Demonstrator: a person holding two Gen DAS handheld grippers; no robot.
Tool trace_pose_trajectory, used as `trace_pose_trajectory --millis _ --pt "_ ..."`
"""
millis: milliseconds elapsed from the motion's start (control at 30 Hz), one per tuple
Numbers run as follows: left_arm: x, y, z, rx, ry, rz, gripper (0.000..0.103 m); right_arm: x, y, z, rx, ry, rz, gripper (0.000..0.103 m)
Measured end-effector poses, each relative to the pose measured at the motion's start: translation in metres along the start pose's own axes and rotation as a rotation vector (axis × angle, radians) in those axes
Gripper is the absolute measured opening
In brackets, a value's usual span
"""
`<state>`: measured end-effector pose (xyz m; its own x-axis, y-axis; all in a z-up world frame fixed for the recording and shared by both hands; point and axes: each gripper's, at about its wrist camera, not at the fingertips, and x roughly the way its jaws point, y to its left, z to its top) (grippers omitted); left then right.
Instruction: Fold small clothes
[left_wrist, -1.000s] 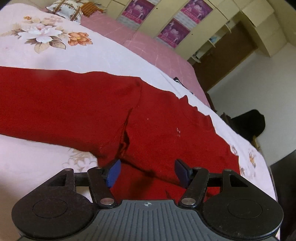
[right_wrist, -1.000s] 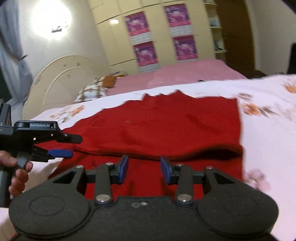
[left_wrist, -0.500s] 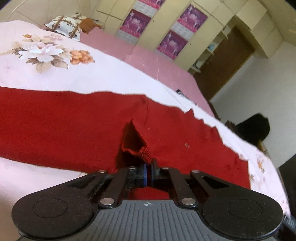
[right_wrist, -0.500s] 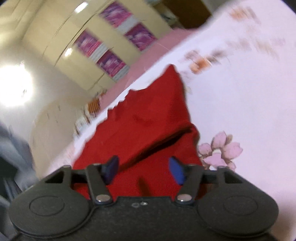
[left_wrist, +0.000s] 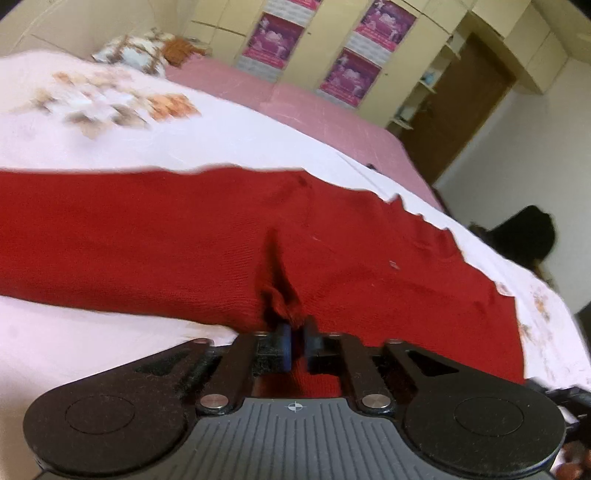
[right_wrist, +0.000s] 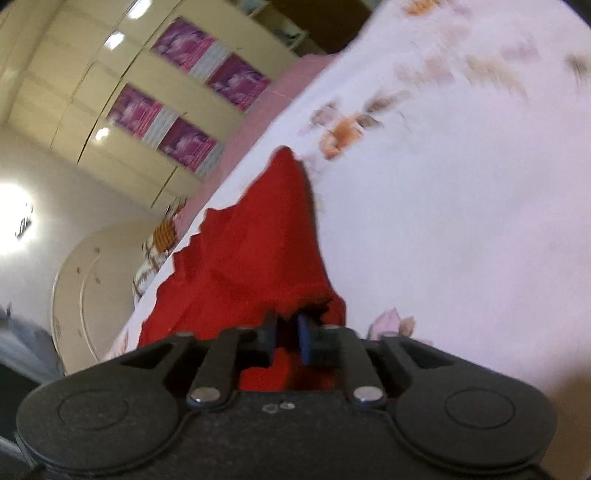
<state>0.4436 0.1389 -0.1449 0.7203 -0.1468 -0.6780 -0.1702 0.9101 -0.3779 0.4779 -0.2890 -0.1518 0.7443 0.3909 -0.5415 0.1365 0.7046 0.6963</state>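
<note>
A red knitted garment (left_wrist: 166, 236) lies spread across the bed, a long part stretching left and a wider part to the right. My left gripper (left_wrist: 295, 341) is shut on a bunched fold of its near edge, where a crease rises. In the right wrist view the same red garment (right_wrist: 255, 254) narrows away from me. My right gripper (right_wrist: 287, 338) is shut on its near corner, with cloth pinched between the blue pads.
The garment rests on a pale pink floral bedspread (left_wrist: 92, 354), which also shows in the right wrist view (right_wrist: 461, 221). A patterned pillow (left_wrist: 133, 55) lies at the headboard end. Wardrobes with purple posters (left_wrist: 273, 40) stand behind. A dark bundle (left_wrist: 524, 236) sits beyond the bed's right side.
The right gripper, open half a second ago, has closed on the garment's corner. The left gripper closed earlier and stays shut, its fold drawn slightly up and toward me.
</note>
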Motion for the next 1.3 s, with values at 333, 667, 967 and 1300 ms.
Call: trace_pose_trajectory --millis 333,667,967,1300 --pt "0.03 -0.083 -0.006 0.458 -0.085 0.019 0.079 0.03 0.061 -0.002 -0.631 -0.03 -0.114 0.022" --pt "0.047 -0.077 0.016 0.447 -0.069 -0.003 0.079 0.046 0.052 0.054 -0.568 -0.124 -0.153 0.03" --pt "0.025 -0.053 0.01 0.436 -0.111 0.049 0.084 0.063 0.036 0.072 -0.608 -0.114 -0.294 0.03" --pt "-0.103 0.145 -0.018 -0.202 -0.26 0.18 0.084 -0.031 0.024 0.003 -0.573 -0.092 -0.183 0.033"
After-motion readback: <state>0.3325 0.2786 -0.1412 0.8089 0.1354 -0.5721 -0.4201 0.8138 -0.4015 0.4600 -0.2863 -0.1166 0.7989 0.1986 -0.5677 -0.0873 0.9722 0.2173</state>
